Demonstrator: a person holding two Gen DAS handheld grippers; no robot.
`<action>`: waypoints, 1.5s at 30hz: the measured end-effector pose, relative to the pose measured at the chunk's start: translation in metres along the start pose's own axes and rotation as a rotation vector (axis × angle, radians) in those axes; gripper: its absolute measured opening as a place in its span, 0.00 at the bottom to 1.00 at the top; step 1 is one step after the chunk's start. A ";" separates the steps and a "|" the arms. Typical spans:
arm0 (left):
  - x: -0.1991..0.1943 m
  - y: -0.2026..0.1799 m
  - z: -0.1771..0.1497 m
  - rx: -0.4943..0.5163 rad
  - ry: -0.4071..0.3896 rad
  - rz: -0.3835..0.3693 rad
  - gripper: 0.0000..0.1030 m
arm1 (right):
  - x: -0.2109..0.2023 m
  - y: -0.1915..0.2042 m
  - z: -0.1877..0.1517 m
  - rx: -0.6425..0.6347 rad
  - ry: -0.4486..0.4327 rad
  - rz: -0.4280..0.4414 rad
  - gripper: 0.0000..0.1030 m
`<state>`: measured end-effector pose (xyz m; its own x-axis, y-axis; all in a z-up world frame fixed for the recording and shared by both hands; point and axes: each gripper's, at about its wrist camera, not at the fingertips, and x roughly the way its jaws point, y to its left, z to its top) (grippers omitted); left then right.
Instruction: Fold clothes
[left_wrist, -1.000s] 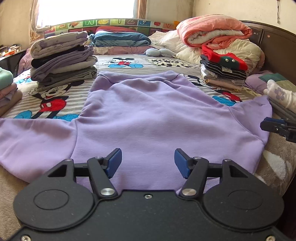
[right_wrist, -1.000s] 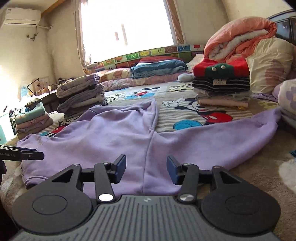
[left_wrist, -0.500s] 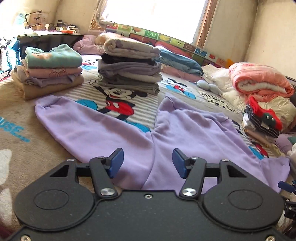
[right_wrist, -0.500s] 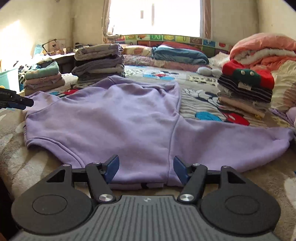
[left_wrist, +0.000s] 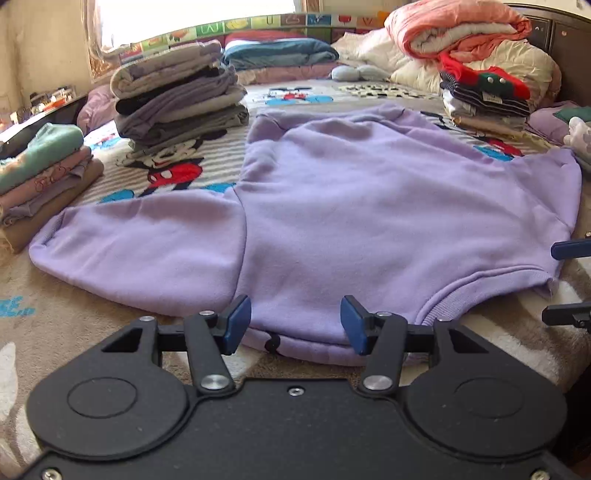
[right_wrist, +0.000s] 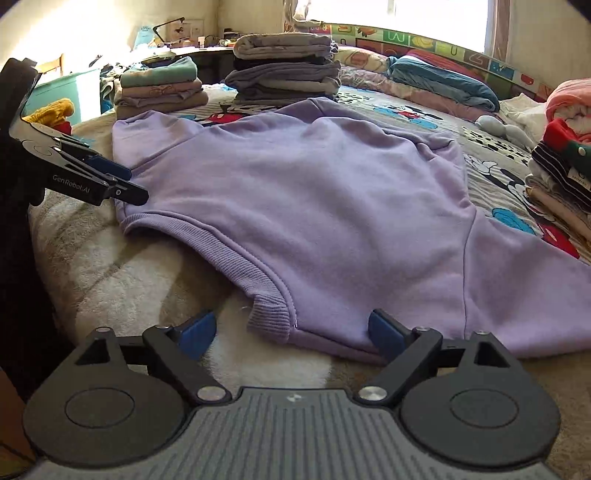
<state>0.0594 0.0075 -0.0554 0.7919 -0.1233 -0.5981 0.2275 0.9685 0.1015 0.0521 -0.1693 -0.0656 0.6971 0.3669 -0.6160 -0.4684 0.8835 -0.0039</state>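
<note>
Lilac fleece sweatshirt (left_wrist: 369, 206) spread flat on my cartoon-print bedspread (left_wrist: 173, 162), sleeves out.

Left view: my left claw (left_wrist: 295, 325), jaws spread, has swung back to the hem's left corner. Right view: my right claw (right_wrist: 291, 332), spread too, has closed in on the ribbed right corner; both look set to pinch.

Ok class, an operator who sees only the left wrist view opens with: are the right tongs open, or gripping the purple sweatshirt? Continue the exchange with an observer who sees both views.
Observer: The right tongs are open, gripping nothing.
Operator: What sits between them?
Observer: The ribbed hem corner of the purple sweatshirt, lying on the bed.
Operator: Anything beside the bed?
Observer: A teal cabinet stands there.
</note>
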 end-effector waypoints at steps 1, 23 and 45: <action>-0.002 -0.005 0.002 0.011 -0.033 0.010 0.51 | -0.005 0.001 -0.001 -0.003 -0.024 0.008 0.80; 0.013 -0.039 0.024 0.060 -0.041 0.036 0.55 | -0.001 -0.022 0.022 0.093 -0.223 -0.001 0.73; 0.192 0.019 0.154 -0.106 0.190 0.014 0.46 | 0.060 0.015 0.030 -0.113 -0.133 0.177 0.64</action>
<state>0.3029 -0.0312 -0.0452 0.6711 -0.0762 -0.7375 0.1483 0.9884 0.0328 0.1032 -0.1256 -0.0784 0.6603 0.5551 -0.5059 -0.6424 0.7664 0.0025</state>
